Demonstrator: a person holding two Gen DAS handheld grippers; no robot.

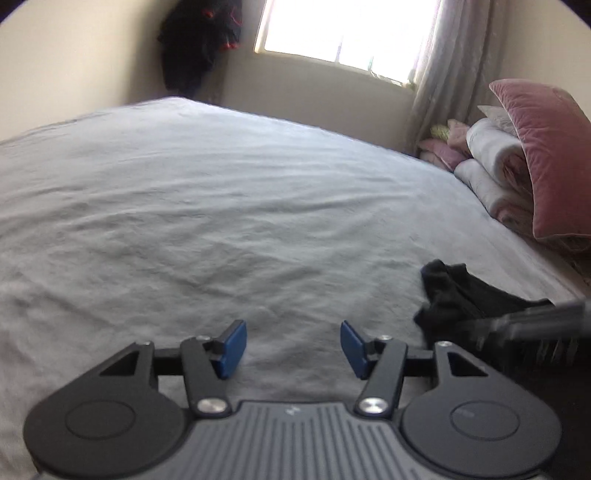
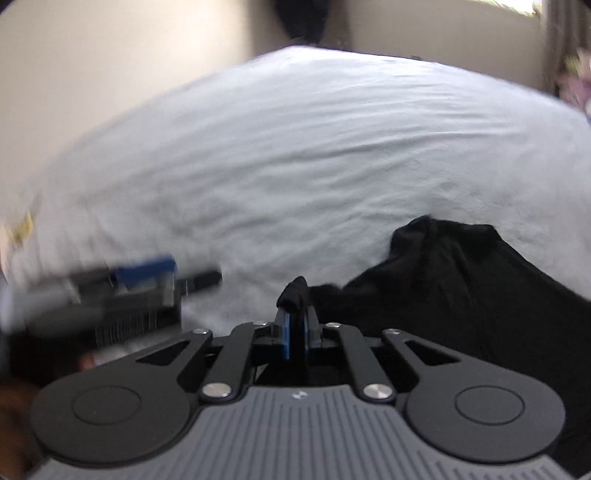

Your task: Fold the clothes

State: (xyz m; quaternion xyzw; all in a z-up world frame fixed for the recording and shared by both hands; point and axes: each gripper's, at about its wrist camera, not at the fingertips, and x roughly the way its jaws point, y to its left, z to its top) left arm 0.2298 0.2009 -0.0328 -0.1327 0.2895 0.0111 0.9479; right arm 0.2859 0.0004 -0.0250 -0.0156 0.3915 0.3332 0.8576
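A black garment (image 2: 461, 280) lies crumpled on the pale grey bed sheet (image 2: 295, 155) at the near right. My right gripper (image 2: 295, 317) is shut on a pinched edge of this cloth, and a small black fold sticks up above its blue pads. In the left wrist view the same black garment (image 1: 458, 295) lies to the right. My left gripper (image 1: 293, 345) hovers over bare sheet (image 1: 221, 206) with its blue pads apart and nothing between them. The right tool shows blurred at the right edge of that view, over the cloth.
A pink velvet pillow (image 1: 546, 155) and rolled white bedding (image 1: 491, 162) are stacked at the bed's right end. A window (image 1: 347, 29) with a curtain (image 1: 450, 62) lies beyond the bed. Dark clothing (image 1: 199, 48) hangs in the far corner.
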